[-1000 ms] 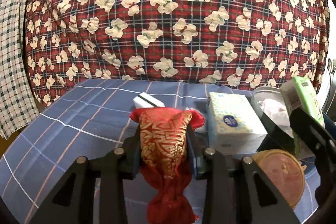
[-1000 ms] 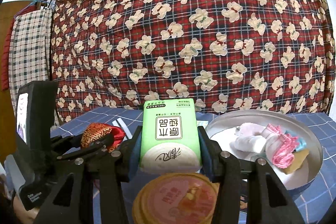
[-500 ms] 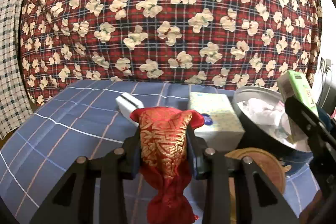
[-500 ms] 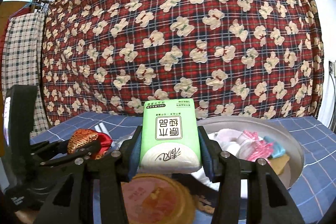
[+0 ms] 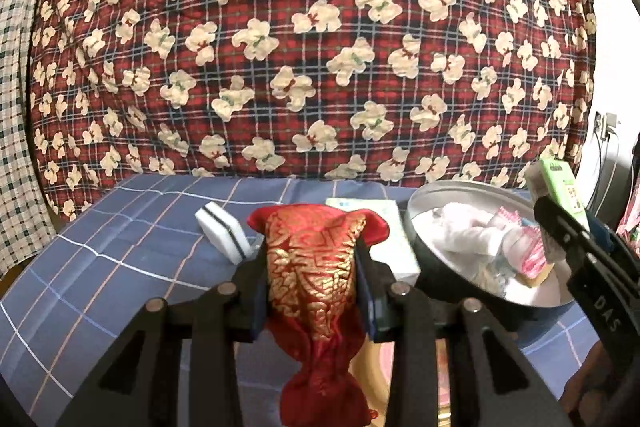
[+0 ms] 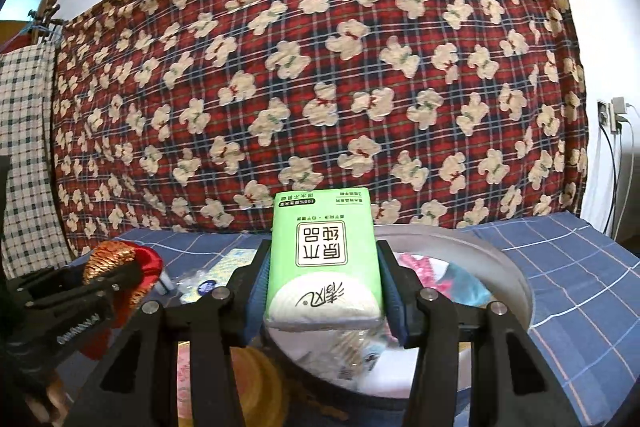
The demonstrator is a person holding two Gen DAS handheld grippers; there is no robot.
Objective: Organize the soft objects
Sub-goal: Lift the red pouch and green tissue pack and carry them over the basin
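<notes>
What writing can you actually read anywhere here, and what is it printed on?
"原木纯品", upside down, in the framed label on the green tissue pack.
"100%", in the dark strip at that pack's far end; the rest of the strip is too small to read.
"DAS", on the right gripper's black finger.
Embossed lettering on the left gripper's finger: unreadable.
Tissue box print: blurred.
</notes>
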